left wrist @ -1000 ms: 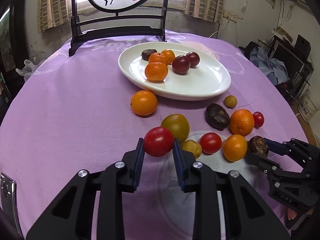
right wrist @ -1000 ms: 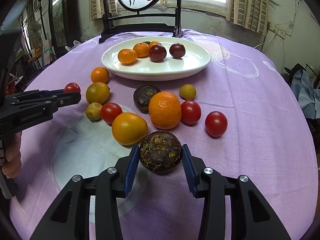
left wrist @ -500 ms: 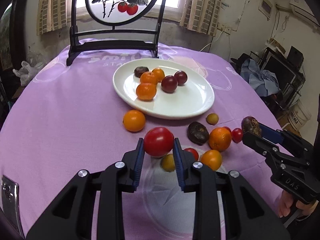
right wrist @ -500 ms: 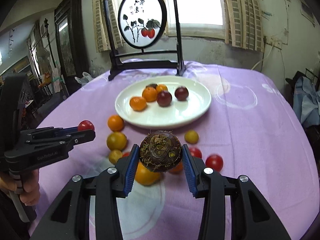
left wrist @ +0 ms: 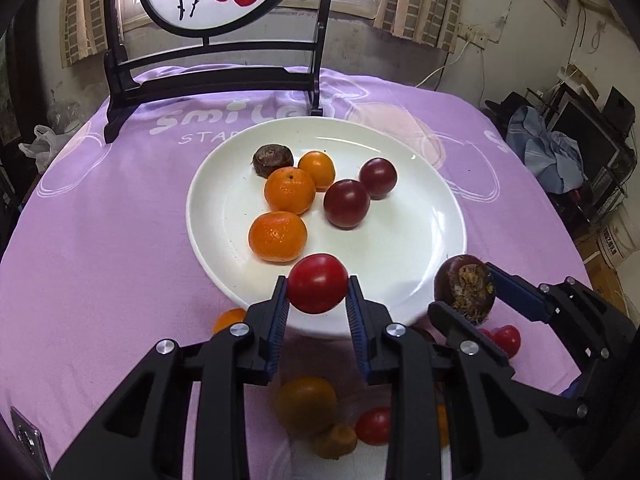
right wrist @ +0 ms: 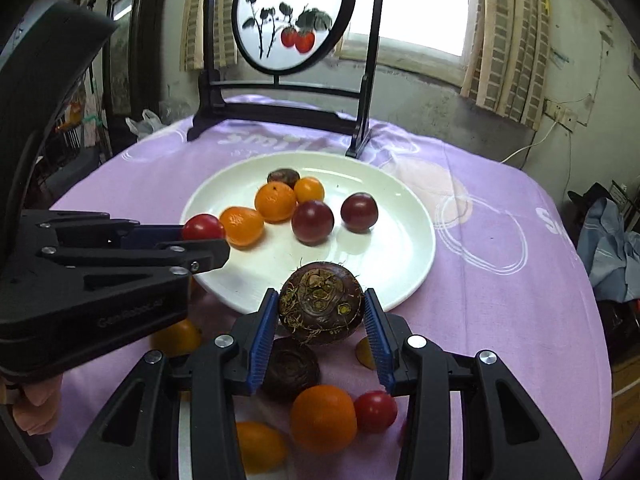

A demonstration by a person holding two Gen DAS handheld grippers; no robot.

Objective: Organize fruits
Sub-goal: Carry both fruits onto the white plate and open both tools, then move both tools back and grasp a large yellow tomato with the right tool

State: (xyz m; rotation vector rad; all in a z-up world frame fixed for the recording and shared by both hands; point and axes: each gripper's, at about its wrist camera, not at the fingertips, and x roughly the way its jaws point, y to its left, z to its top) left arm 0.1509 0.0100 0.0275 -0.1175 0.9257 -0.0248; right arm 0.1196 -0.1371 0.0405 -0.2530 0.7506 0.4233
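Carrying one fruit apiece, both claws have lifted away from the loose pile and now hang at the near rim of the white plate (left wrist: 448, 216). The left gripper (left wrist: 317, 300) is clamped on a red tomato (left wrist: 317, 289); the right gripper (right wrist: 321, 314) is clamped on a dark, rough-skinned water chestnut (right wrist: 321, 304). A second ago both fruits sat low among the scattered ones on the purple tablecloth (left wrist: 100, 240) — that pile now lies beneath and behind the fingers. Ahead of the tomato, on the plate, sit three oranges, two dark plums and another chestnut. Bare plate lies just beyond each claw, so the pick-up looks done and release onto the plate seems next.
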